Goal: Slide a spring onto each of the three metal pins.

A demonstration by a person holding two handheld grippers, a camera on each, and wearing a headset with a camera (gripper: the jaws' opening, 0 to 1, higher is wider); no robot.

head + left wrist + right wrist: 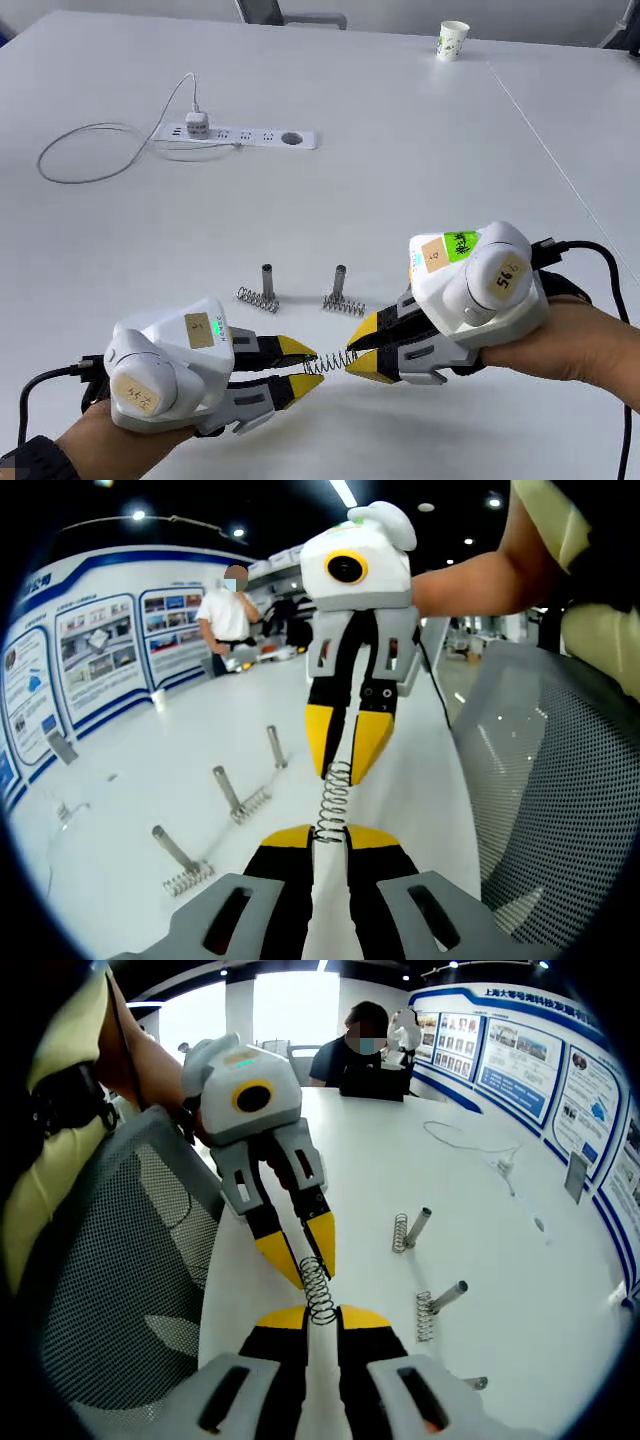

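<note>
A thin spring (330, 360) stretches level between my two grippers just above the white table (420, 180). My left gripper (303, 366) is shut on its left end and my right gripper (357, 348) on its right end. The left gripper view has the spring (333, 800) running from my own yellow tips (330, 836) up to the right gripper (346, 760). Three metal pins (275, 745) (228, 790) (175, 850) stand upright in a row. Two show in the head view (267, 280) (340, 281), each with a loose spring (257, 298) (345, 305) lying at its foot.
A white power strip (240, 135) with a plugged charger and a looping cable (80, 160) lies at the far left of the table. A paper cup (452, 40) stands at the far edge. A mesh chair back (540, 780) is close behind. People stand in the background (228, 615).
</note>
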